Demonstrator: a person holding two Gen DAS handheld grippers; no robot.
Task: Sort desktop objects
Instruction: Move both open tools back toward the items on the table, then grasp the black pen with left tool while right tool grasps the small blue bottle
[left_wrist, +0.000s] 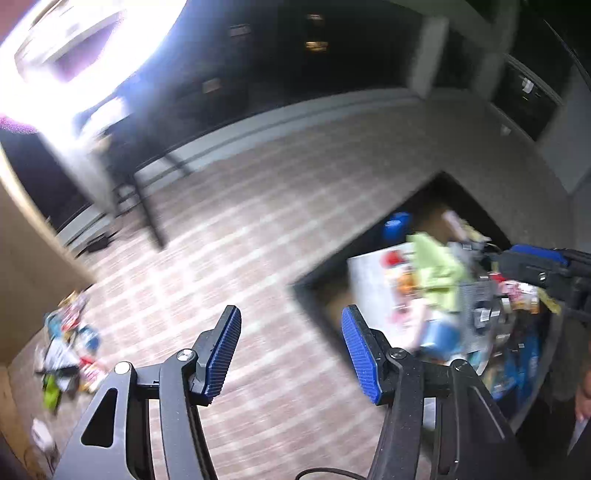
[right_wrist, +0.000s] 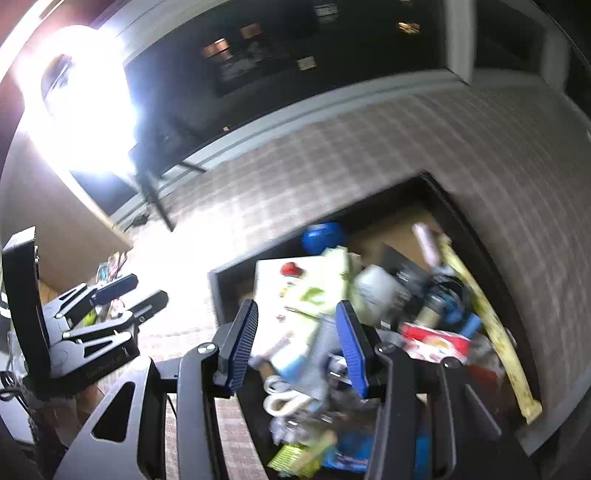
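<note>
The right tongs (right_wrist: 295, 343) hang above a dark, open-topped box (right_wrist: 236, 267) that stands on the checked carpet (right_wrist: 332, 166). Its jaws are spread wide with nothing pressed between the blue pads (right_wrist: 242, 341); the contents of the box show through the gap.

The box is filled with loose objects, all blurred. Identifiable contents:
- a blue ball (right_wrist: 321, 238) in the far corner, against the wall of the box;
- a white card (right_wrist: 275, 291) with a red mark, lying flat beside the ball;
- a light green packet (right_wrist: 317, 295) resting on the card;
- a white cup (right_wrist: 376, 291) near the middle;
- a red and white packet (right_wrist: 436, 341) to the right;
- a long yellow strip (right_wrist: 484, 314) running along the right wall;
- white scissors (right_wrist: 284, 400) at the near side;
- a blue packet (right_wrist: 351, 458) at the near edge.
Other items in the box cannot be told apart.

The left tongs (left_wrist: 291, 354) are held over bare carpet, left of the box. The jaws are wide apart and empty. From this camera the box sits to the right, with the card and green packet visible inside.

A second, smaller heap of objects (left_wrist: 70, 350) lies on the carpet at the far left, next to a light brown wall (left_wrist: 33, 251), well apart from the box. Its items are too blurred to name.
</note>
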